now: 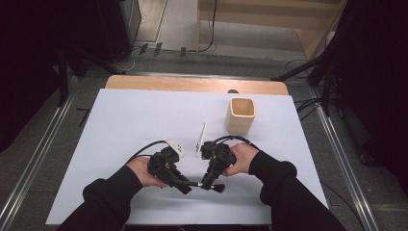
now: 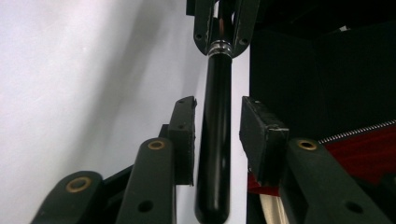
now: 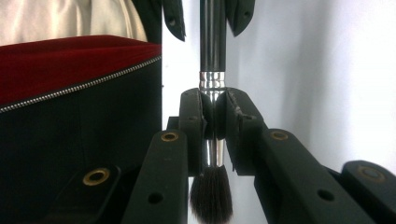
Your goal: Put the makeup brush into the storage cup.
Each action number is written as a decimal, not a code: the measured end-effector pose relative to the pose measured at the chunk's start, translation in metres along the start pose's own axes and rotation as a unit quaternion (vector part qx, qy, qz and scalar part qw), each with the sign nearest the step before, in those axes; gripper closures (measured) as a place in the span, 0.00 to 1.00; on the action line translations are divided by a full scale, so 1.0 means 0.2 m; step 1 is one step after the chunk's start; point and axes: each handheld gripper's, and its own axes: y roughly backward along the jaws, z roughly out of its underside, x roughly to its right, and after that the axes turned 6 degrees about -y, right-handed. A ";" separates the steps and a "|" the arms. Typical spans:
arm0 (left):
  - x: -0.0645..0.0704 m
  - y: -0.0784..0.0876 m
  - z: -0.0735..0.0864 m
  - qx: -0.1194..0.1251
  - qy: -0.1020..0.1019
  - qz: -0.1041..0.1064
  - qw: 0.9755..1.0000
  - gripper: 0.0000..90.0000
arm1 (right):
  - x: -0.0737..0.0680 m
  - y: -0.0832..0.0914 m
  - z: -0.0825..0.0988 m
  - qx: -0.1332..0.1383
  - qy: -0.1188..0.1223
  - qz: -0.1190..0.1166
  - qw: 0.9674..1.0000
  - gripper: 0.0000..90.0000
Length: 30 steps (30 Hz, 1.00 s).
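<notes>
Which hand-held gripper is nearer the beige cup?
Right. The right hand-held gripper lies below the beige cup; the left hand-held gripper lies farther left.

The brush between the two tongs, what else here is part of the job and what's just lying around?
In use:
- brush
- right tongs, shut on its ferrule
- left tongs, open around its handle

Lying about:
- beige cup
- white strip
</notes>
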 end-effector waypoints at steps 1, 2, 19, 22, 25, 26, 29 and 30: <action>0.00 0.00 0.00 -0.001 -0.003 0.002 1.000 0.77 | 0.00 0.00 0.00 0.000 0.001 -0.001 1.000 0.88; 0.00 0.00 0.00 -0.001 -0.003 0.002 1.000 0.78 | 0.00 -0.01 0.00 -0.001 0.002 -0.002 1.000 0.88; -0.01 -0.02 0.00 -0.013 -0.007 0.031 0.999 0.88 | -0.02 -0.03 -0.03 -0.011 0.006 -0.013 1.000 0.87; -0.01 -0.01 0.01 -0.007 0.002 0.031 1.000 0.88 | -0.02 -0.02 -0.02 -0.002 0.001 -0.014 1.000 0.84; -0.01 0.01 0.01 0.007 -0.002 0.014 1.000 0.88 | -0.01 0.00 -0.02 0.006 -0.006 -0.014 1.000 0.68; -0.01 0.02 0.02 0.010 -0.002 0.016 1.000 0.88 | -0.01 0.01 -0.01 0.009 -0.002 -0.014 1.000 0.63; 0.00 0.03 0.03 0.015 -0.001 0.012 1.000 0.88 | -0.02 0.05 0.00 0.036 -0.002 -0.001 0.999 0.55; -0.01 0.03 0.03 0.017 0.004 0.014 1.000 0.88 | -0.02 0.07 0.01 0.047 -0.011 0.004 0.999 0.54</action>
